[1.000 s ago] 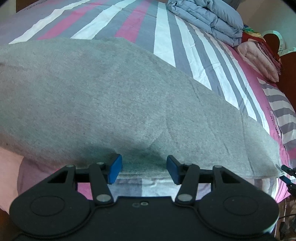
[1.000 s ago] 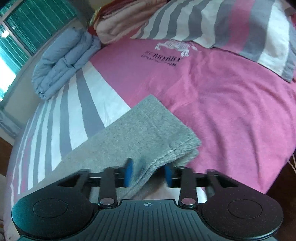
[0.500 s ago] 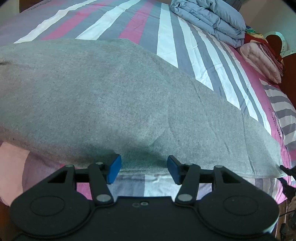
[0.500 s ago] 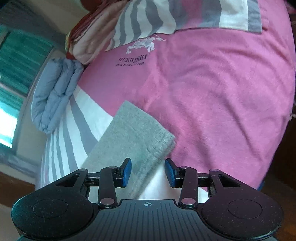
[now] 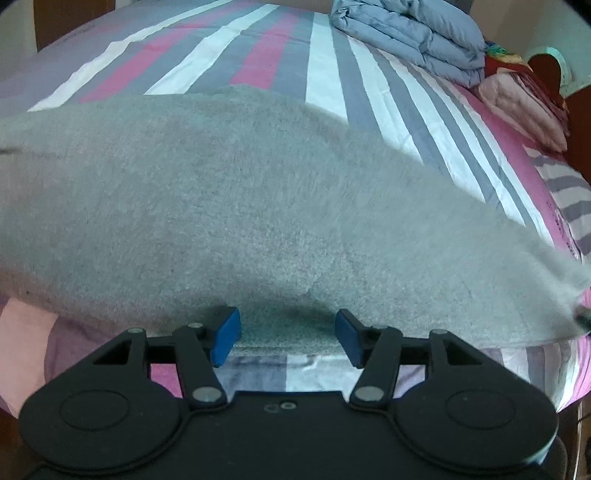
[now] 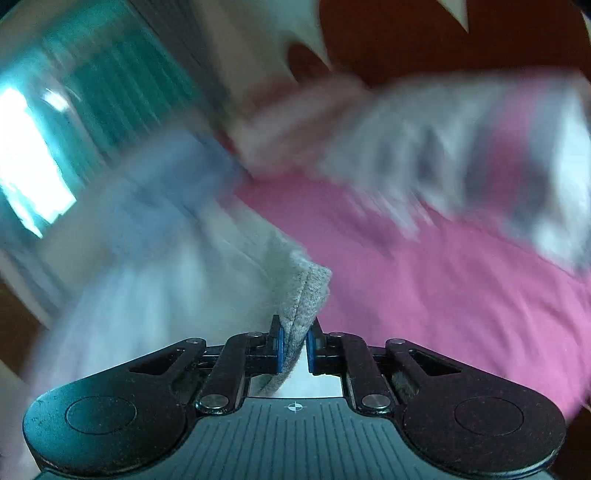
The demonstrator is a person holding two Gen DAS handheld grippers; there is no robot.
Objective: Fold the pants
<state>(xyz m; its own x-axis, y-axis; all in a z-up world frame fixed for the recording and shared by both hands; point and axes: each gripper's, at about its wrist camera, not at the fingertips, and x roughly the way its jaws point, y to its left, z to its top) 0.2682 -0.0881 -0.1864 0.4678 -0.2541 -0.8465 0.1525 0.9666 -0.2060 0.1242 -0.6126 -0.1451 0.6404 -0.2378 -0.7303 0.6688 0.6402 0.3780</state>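
Grey sweatpants (image 5: 258, 206) lie flat across the striped bed sheet (image 5: 325, 85), filling the left wrist view. My left gripper (image 5: 287, 332) is open over their near edge; the cloth edge sits between the blue pads without being pressed. The leg end at the far right of that view is blurred. In the right wrist view, my right gripper (image 6: 294, 345) has its jaws closing, and the pads pinch the grey hemmed cuff (image 6: 304, 291) of the pants. The cuff stands up out of the jaws above the pink sheet (image 6: 443, 277). This view is smeared by motion.
A folded blue quilt (image 5: 417, 33) and folded pink bedding (image 5: 517, 107) lie at the head of the bed. A striped pillow (image 6: 461, 147), a dark headboard (image 6: 443, 37) and a bright window (image 6: 33, 158) show beyond the right gripper. The bed's edge runs just under the left gripper.
My right gripper has shut on the pants cuff, and its view has swung and blurred. The left gripper has stayed open at the same edge.
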